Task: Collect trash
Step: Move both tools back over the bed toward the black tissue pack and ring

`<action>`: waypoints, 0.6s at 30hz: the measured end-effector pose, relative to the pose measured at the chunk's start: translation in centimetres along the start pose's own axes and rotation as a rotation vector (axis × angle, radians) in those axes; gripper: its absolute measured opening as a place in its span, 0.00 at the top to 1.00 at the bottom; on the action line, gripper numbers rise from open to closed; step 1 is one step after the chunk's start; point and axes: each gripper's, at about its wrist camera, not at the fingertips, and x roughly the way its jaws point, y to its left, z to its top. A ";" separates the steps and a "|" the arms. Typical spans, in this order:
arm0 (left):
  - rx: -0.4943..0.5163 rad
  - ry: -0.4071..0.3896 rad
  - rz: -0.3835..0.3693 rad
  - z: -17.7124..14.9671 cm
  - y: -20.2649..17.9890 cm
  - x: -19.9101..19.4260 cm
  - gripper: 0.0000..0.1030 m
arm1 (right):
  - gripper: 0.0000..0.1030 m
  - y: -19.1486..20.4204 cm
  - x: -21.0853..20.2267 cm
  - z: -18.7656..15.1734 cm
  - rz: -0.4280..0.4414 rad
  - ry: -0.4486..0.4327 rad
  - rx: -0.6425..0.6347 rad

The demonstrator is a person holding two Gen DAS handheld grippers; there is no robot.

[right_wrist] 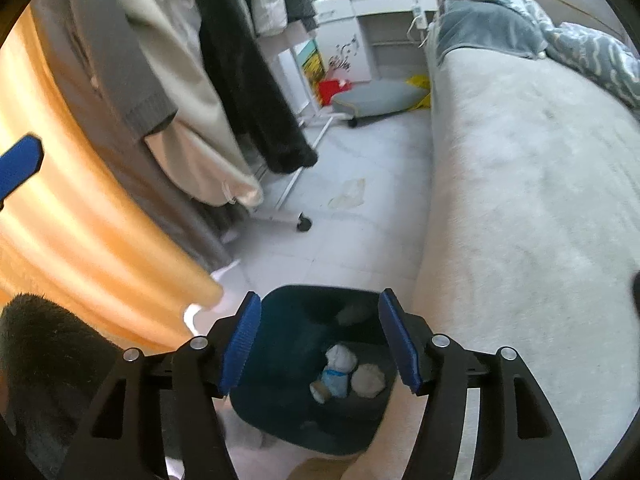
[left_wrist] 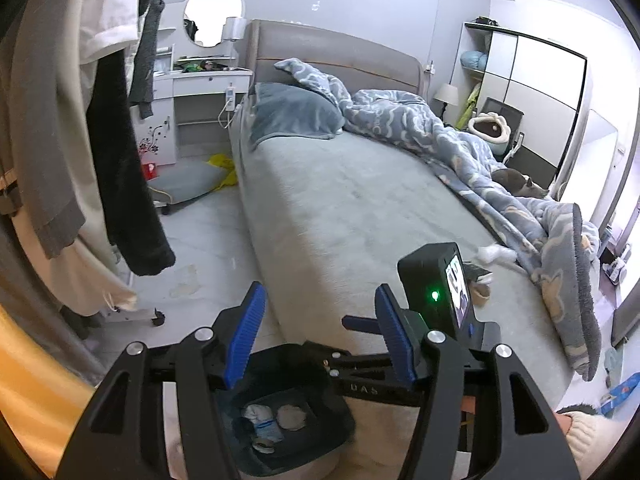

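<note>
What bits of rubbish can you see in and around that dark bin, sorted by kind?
Crumpled wads inside the bin: 1, a wad.
Crushed bottle with a blue label in the bin: 1.
Flattened wrapper on the floor: 1.
White tissue wads on the bed: 1.
Total: 4.

Faint raised letters on the black bar (left_wrist: 362, 390) of the gripper body seen in the left wrist view; they look like "UAS", not sure. Crushed bottle (right_wrist: 335, 374) in the bin (right_wrist: 280, 420) carries a pale blue label, print too small and blurred to read. Blue packet (left_wrist: 620, 392) on the floor at far right has markings, unreadable. Small screen (left_wrist: 459, 292) on the other gripper's camera shows a picture, no legible characters. Nothing else readable in either view.
</note>
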 end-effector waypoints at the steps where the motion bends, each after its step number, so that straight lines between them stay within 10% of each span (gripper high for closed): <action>1: 0.001 -0.003 -0.001 0.2 -0.4 0.1 0.41 | 0.39 -0.3 -0.3 0.1 -0.002 -0.008 0.007; 18: 0.005 0.017 -0.007 2.9 -3.4 6.4 0.38 | 0.32 -7.2 -7.7 1.5 -0.121 -0.121 0.107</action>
